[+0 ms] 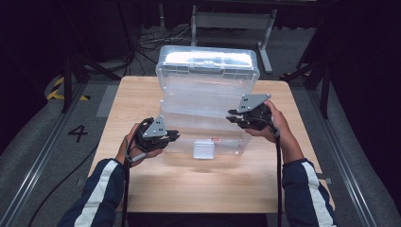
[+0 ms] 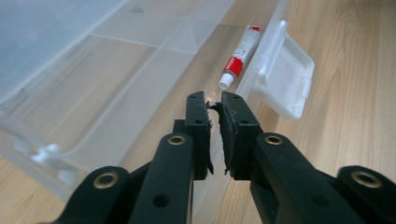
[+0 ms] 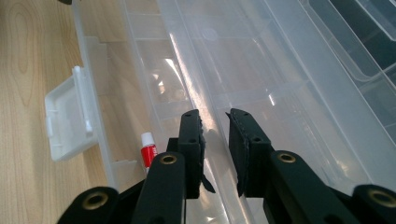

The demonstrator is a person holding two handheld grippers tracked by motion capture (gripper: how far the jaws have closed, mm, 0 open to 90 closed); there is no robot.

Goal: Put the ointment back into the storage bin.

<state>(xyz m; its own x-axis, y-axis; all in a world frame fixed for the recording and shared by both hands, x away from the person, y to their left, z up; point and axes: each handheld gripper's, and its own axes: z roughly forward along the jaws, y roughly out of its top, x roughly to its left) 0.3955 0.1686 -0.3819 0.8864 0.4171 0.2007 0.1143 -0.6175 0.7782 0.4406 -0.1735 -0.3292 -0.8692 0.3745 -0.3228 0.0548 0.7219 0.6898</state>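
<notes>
Where the tube point(image 2: 240, 55) lies, high view blurs.

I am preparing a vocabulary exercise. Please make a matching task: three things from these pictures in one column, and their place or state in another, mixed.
Things:
1. clear plastic storage box
2. small red and white tube
3. white box latch

Places or states:
a. hangs outside the front wall
b. lies inside on the box floor
c. stands open on the wooden table

Pairs: 1-c, 2-b, 3-a
</notes>
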